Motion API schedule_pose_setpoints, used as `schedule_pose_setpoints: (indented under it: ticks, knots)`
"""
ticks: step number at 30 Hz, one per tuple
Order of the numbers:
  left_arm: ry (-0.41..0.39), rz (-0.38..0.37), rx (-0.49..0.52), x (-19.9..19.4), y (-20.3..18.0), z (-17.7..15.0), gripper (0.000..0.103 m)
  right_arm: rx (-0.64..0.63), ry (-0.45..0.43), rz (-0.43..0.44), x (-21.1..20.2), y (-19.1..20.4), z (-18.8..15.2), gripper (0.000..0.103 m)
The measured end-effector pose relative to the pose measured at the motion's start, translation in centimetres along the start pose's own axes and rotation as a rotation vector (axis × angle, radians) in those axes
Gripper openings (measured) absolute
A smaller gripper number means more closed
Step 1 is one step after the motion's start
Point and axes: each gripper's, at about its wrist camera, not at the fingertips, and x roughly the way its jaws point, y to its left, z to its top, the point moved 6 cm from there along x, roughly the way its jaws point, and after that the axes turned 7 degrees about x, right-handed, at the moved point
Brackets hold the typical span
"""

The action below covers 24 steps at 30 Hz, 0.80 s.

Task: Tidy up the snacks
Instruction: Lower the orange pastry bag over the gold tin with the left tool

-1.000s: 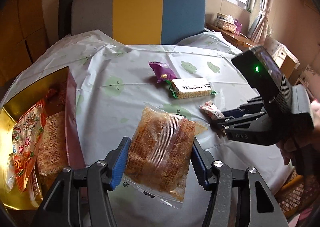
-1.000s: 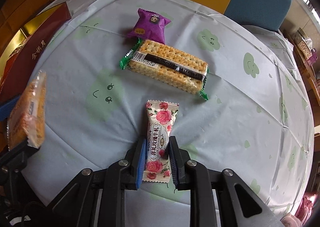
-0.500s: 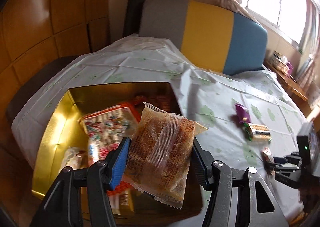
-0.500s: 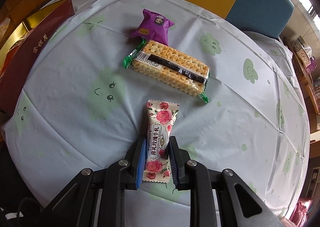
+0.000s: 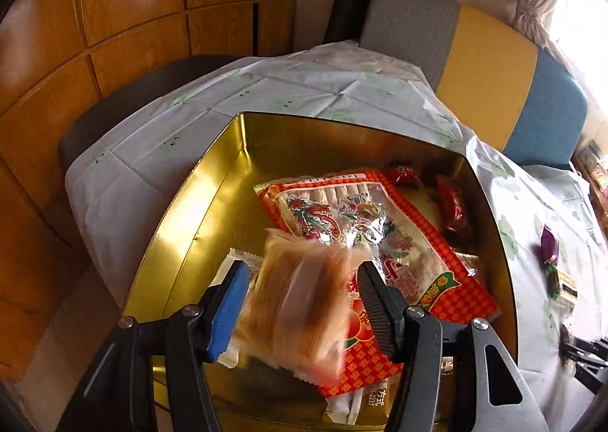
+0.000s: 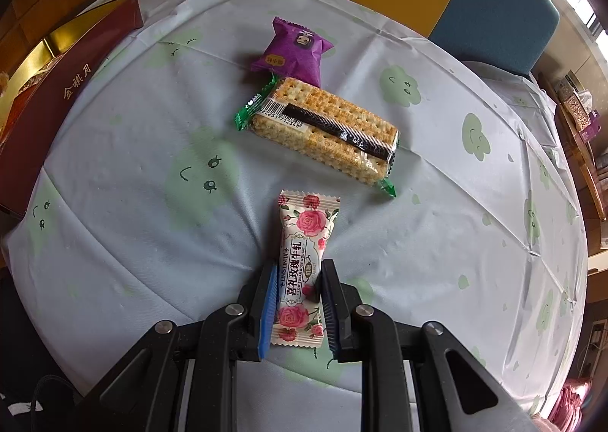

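My left gripper (image 5: 302, 304) hangs over the gold tin (image 5: 212, 200). The clear packet of orange-brown snack (image 5: 300, 302) sits between its fingers, blurred by motion, with a small gap on each side, so the jaws look open. Below it lie a large red snack bag (image 5: 380, 226) and small packets. My right gripper (image 6: 297, 304) is shut on the rose-print nougat bar (image 6: 302, 264), which lies on the tablecloth. A cracker pack (image 6: 323, 135) and a purple packet (image 6: 294, 51) lie beyond it.
The tin's dark red side (image 6: 57, 105) shows at the left of the right wrist view. The round table has a pale cloth with green faces (image 6: 456, 226). A grey, yellow and blue chair back (image 5: 486, 78) stands behind it. Wooden wall panels (image 5: 95, 32) stand to the left.
My left gripper has moved closer over the tin and its jaws have widened; the orange-brown packet is blurred and lower between the fingers. My right gripper still holds the nougat bar in place.
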Motion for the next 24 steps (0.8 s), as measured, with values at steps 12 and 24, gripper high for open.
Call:
schedule_pose_setpoints:
  ticks: [12,24]
  knots:
    - [-0.066,-0.017,0.157,-2.1,-4.9,-0.8,0.061,-0.002,-0.002,-0.004,0.0,0.0,0.0,0.022]
    - [-0.059,-0.048,0.223,-2.9,-7.2,-2.5,0.061,-0.009,-0.006,-0.013,-0.1,0.0,0.0,0.022]
